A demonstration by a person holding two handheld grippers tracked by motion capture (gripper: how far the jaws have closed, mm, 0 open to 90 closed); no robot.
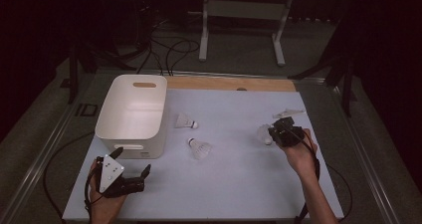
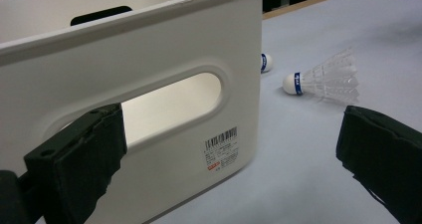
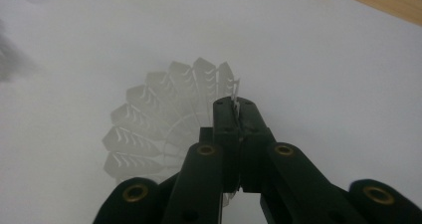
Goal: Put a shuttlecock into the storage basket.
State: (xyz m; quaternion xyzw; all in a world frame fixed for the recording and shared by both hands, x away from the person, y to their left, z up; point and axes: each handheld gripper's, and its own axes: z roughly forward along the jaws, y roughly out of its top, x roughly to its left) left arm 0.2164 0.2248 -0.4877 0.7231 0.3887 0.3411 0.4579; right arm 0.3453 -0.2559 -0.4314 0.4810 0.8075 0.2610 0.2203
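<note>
Shuttlecock (image 3: 149, 129) feather rim pinched in closed right gripper (image 3: 238, 107)

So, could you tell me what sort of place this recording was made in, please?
Probably a lab or studio set up for recording handling tasks, not a home. A white-topped table stands in a dark room, loose cables run over the floor behind it, and a white frame stand sits beyond.

High view dim, room bkgd near black; table (image 1: 239, 184) lit evenly from above, soft shadows. Left gripper view brighter: bin (image 2: 149, 99) wall sharp, near pads soft, shuttlecock (image 2: 323, 79) slightly soft. Right gripper view: flat light, no glare, faint shadow under feathers, top-left corner blurred.
</note>
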